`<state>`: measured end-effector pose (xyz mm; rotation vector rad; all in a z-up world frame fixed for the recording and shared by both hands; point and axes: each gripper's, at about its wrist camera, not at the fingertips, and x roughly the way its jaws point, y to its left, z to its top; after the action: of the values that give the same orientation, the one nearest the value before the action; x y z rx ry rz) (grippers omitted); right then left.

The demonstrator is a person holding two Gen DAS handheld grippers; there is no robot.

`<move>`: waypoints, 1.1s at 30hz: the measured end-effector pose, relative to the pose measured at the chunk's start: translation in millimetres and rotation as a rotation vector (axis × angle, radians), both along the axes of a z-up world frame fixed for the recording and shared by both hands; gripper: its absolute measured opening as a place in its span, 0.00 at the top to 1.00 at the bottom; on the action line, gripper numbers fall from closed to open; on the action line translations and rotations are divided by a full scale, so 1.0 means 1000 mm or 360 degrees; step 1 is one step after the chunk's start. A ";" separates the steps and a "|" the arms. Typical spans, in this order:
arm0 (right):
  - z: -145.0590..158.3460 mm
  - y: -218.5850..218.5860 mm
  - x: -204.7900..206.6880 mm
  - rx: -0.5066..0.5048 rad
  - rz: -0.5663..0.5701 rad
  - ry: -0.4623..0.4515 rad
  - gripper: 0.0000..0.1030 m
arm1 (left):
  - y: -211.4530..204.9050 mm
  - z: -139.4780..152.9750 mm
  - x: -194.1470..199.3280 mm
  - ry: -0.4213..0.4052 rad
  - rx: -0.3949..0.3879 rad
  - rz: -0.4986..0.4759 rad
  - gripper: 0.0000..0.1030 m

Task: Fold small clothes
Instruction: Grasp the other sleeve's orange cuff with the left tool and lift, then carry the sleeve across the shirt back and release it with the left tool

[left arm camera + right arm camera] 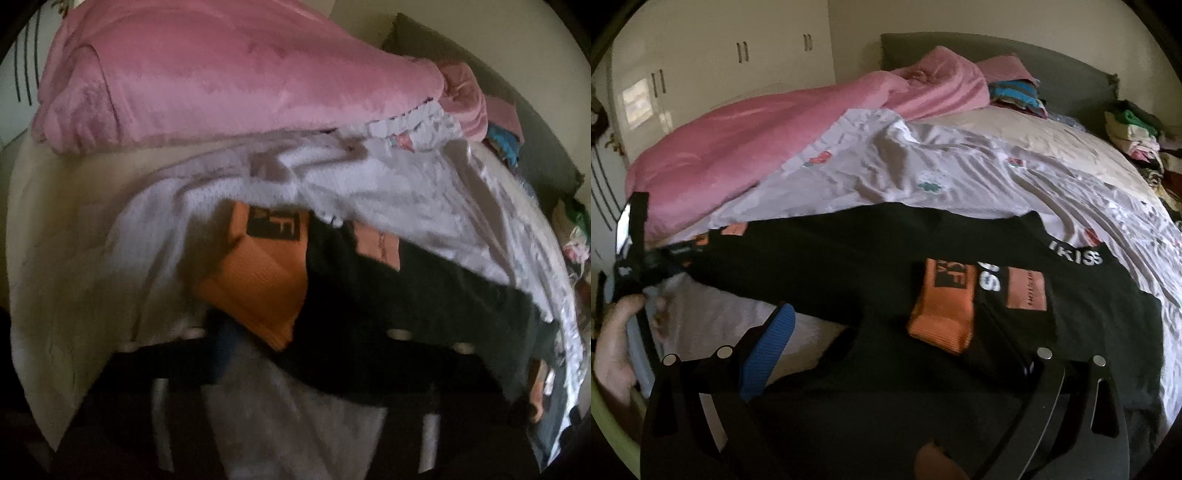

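Note:
A black garment (871, 266) with orange patches (942, 310) and white lettering lies spread on the bed's floral sheet (960, 173). It also shows in the left wrist view (388, 306), with its orange part (258, 280) close ahead. My right gripper (886, 332) is open, its blue-padded finger (772, 339) over the garment's near edge. My left gripper (295, 354) is low over the garment; its fingers are dark and blurred. In the right wrist view the left gripper (639, 266) appears shut on the garment's left end, held by a hand.
A pink blanket (746, 147) is heaped at the bed's far left. Folded clothes (1015, 92) sit by the grey headboard (1034, 55), and another pile (1134, 136) is at the right. White wardrobes (701, 55) stand behind.

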<state>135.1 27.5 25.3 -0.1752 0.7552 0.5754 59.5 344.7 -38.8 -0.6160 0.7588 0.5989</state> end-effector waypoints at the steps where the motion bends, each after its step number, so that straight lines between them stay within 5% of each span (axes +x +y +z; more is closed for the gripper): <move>1: 0.000 -0.002 0.000 0.0001 -0.0011 0.0005 0.06 | 0.002 0.003 0.000 -0.0032 -0.0005 -0.0004 0.87; 5: -0.001 -0.009 0.002 0.0007 -0.0038 0.0011 0.06 | -0.002 0.016 0.000 -0.0114 0.0005 -0.0051 0.96; 23: 0.019 -0.051 -0.007 0.0098 -0.0119 -0.0043 0.06 | -0.094 0.119 0.002 -0.0452 0.0142 -0.0422 0.97; 33: 0.029 -0.087 -0.013 0.0139 -0.0195 -0.0072 0.06 | -0.150 0.143 0.013 -0.0546 0.0119 -0.0641 0.97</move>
<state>122.3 -59.2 54.7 -0.0607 0.6907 0.4851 72.6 194.6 103.9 -0.4628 0.5136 0.1427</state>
